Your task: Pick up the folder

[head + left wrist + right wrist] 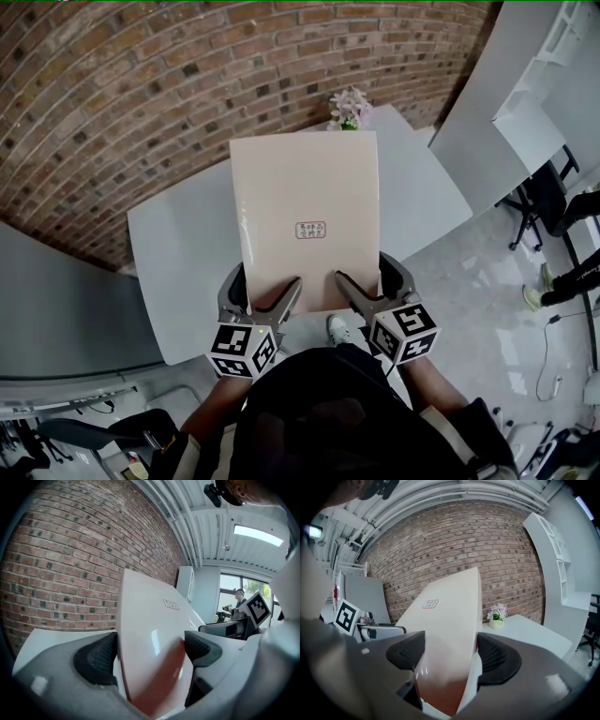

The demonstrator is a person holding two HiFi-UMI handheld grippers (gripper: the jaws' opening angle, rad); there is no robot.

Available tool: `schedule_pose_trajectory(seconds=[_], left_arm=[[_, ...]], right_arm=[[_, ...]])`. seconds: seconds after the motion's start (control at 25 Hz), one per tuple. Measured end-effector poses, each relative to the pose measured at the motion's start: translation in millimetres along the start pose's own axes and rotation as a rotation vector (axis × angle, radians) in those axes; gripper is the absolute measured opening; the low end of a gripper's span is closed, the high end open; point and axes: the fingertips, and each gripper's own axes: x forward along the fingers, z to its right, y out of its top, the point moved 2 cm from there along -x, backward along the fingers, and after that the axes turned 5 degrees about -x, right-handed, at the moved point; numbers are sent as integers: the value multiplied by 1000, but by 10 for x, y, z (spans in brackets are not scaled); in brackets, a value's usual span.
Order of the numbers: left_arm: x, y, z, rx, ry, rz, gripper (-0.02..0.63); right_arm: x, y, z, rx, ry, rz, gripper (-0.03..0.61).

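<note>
A pale pink folder [305, 206] with a small printed label hangs above the white table [183, 253], held by its near edge. My left gripper [265, 289] is shut on the folder's lower left corner, and my right gripper [373, 279] is shut on the lower right corner. In the left gripper view the folder [154, 620] stands between the black pads [96, 658] of the left gripper [150, 656]. The right gripper view shows the folder [450, 611] pinched the same way in the right gripper [450, 657].
A small pot of pink flowers [350, 108] stands at the table's far edge by the brick wall [141, 84]. White panels and shelving [525, 103] rise at the right, with a chair [544, 202] below. A person [239, 597] stands far off.
</note>
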Motion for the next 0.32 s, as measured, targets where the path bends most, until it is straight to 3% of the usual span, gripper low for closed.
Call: schedule_pose_trajectory(seconds=[0.32], left_arm=[[-6,-27,-5,-11,0,-8,443]], right_arm=[[-3,-23,-2,13,-4,-2,356]])
